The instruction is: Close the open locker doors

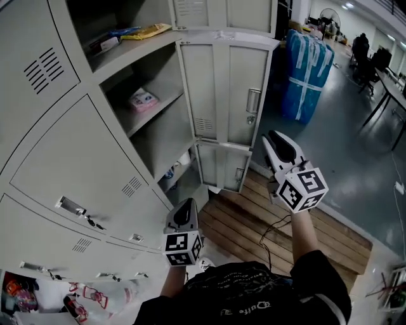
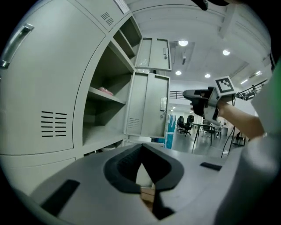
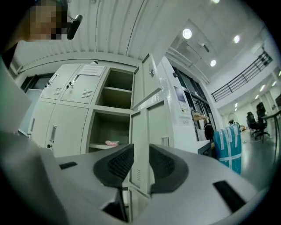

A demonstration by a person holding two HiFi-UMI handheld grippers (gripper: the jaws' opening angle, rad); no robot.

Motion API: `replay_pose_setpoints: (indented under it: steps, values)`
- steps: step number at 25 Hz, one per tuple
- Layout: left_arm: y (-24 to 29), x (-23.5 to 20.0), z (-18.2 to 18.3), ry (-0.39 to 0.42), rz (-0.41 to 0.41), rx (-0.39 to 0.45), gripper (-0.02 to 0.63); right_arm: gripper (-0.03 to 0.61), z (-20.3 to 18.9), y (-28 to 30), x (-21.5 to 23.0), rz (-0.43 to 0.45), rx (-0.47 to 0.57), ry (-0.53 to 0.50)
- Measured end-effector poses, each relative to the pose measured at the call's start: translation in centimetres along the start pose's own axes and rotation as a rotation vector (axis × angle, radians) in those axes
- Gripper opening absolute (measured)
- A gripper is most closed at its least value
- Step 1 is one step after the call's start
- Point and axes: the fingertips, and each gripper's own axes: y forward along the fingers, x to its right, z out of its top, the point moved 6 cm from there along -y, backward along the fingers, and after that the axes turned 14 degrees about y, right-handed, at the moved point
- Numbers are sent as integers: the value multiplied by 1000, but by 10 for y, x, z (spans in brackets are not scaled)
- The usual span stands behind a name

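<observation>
Three doors of the grey lockers stand open in a column: an upper door (image 1: 222,13), a middle door (image 1: 228,95) with a handle, and a lower door (image 1: 222,166). My right gripper (image 1: 278,145) is raised beside the middle door's free edge, jaws apart. In the right gripper view the middle door (image 3: 153,127) shows edge-on through the gap of my right gripper (image 3: 141,149); its pads do not press on it. My left gripper (image 1: 184,214) hangs lower, in front of the closed lockers. In the left gripper view my left gripper (image 2: 142,147) is shut and empty.
A pink packet (image 1: 143,99) lies on a shelf, and a yellow packet (image 1: 147,30) one shelf up. A wooden pallet (image 1: 254,222) lies on the floor below the doors. A blue wrapped bundle (image 1: 307,73) stands behind them. Desks and chairs (image 1: 380,70) are at far right.
</observation>
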Motion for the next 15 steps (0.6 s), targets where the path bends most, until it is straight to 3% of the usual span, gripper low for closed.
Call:
replay_pose_setpoints:
  steps: [4,8,15]
  values:
    - [5,-21,-5,10,-24,-18,8,106,42,19,-2,-16,106,-31]
    - [11,-36,-6,14,-37,-39,8,120,89,36,-2,6,201,21]
    - [25,-27,1,17,-92,-24,8,143,160,74,10,24,246,9]
